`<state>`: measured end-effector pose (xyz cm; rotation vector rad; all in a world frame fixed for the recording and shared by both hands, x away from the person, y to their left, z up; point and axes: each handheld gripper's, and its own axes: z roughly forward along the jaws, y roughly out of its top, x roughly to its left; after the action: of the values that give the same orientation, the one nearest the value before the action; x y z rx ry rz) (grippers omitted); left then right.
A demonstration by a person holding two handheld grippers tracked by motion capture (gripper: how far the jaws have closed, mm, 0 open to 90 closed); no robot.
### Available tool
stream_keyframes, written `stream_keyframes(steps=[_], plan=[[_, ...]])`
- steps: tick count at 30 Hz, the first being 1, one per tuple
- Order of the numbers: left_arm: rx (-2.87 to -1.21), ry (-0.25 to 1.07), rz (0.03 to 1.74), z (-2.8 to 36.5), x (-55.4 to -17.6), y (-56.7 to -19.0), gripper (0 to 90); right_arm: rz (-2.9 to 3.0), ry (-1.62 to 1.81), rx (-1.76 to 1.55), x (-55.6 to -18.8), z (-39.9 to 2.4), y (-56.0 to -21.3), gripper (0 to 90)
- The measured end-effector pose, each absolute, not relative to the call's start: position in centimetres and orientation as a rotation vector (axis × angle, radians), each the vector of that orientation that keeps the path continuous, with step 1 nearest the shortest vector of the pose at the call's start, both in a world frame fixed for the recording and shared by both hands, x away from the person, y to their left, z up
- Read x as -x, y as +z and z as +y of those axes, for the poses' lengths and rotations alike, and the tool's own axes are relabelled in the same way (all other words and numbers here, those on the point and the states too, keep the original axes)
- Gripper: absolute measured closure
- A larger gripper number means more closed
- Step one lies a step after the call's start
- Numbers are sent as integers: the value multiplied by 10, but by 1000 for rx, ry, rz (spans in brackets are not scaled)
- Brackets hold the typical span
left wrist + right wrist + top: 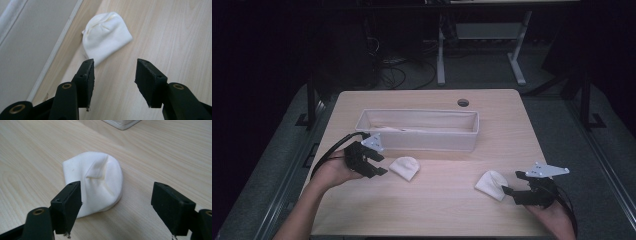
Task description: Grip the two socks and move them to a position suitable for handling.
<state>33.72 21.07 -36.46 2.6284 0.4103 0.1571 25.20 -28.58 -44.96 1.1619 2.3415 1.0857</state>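
Two white folded cloth bundles lie on the wooden table. The left bundle (404,167) (105,36) rests just in front of the fabric bin, and my left gripper (379,162) (115,75) is beside it on its left, jaws open with nothing between them. The right bundle (492,185) (96,182) lies near the table's front right. My right gripper (509,192) (117,207) stands open just to its right, its left jaw overlapping the bundle's near edge in the right gripper view.
A long light fabric bin (418,131) sits across the middle of the table (437,210), something pale lying inside it. A round cable hole (463,102) is at the back. Dark floor, cables and desk legs lie beyond the far edge.
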Motion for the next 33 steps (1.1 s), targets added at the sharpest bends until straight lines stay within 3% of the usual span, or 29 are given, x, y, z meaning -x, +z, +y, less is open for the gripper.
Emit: stream_keyframes(steps=[33], plan=[[-2720, 87, 351, 163, -369, -388, 481, 2369, 1097, -1125, -253, -281, -448, 238]])
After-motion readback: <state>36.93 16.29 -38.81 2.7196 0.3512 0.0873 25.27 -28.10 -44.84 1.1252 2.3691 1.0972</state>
